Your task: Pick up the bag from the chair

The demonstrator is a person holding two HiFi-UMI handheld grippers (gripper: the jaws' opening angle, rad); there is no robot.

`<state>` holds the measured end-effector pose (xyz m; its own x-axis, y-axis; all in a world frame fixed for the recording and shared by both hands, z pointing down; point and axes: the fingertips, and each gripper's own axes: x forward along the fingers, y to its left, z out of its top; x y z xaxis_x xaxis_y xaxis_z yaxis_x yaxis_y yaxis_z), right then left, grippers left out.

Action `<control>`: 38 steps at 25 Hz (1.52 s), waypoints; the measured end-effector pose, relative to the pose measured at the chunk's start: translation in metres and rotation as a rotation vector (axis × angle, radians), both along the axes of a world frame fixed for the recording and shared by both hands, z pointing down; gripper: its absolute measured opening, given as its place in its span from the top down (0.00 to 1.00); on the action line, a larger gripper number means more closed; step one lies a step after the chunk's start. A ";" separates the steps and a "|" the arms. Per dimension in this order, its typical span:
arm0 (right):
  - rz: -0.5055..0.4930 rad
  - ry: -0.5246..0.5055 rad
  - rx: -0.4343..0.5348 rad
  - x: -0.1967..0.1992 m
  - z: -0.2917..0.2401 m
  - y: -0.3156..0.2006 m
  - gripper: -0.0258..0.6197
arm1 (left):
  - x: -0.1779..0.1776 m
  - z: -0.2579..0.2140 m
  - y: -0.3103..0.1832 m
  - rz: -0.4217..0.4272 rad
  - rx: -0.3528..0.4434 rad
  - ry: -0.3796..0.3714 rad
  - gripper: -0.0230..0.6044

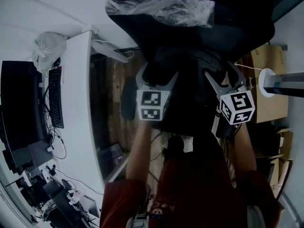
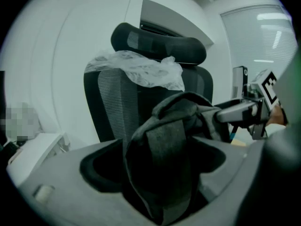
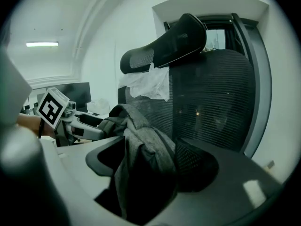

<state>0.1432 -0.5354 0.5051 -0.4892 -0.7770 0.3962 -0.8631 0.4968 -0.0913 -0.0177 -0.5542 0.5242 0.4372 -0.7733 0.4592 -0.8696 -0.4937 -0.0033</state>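
Both my claws are at the chair [image 1: 190,30], side by side over its seat. The left claw [image 1: 159,75] is spread wide, and so is the right claw [image 1: 221,72]. The bag [image 2: 174,145], dark grey and slumped upright on the seat against the mesh back, lies dead ahead of each. A fold of its fabric rises through the gap of the left jaws and another through the right, and the pads do not seem to press on either fold. Its long axis runs up and down, across the line the jaws would close along. Neither hand is nearer, since each already has cloth between its jaws.

From the head view the bag is almost lost in the dark of the seat. That view does show the two claws level with one another and the clear plastic wrap [image 1: 161,8] draped on the headrest. Only the two gripper views show the grey folds standing in the gaps, and each also shows the other claw just beside the bag. I judge the grasp is not yet made.
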 end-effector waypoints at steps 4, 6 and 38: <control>-0.007 -0.023 -0.022 -0.002 0.008 -0.006 0.44 | 0.002 0.006 -0.007 0.028 -0.001 0.015 0.25; -0.019 -0.039 -0.038 -0.004 0.011 -0.007 0.44 | 0.003 0.011 -0.011 0.057 -0.001 0.023 0.24; -0.070 0.058 -0.017 -0.017 0.011 0.027 0.72 | 0.012 0.002 0.035 0.041 0.048 -0.021 0.66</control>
<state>0.1263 -0.5087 0.5158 -0.5174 -0.7348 0.4385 -0.8306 0.5545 -0.0510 -0.0057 -0.5192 0.5258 0.4594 -0.7765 0.4313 -0.8482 -0.5276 -0.0463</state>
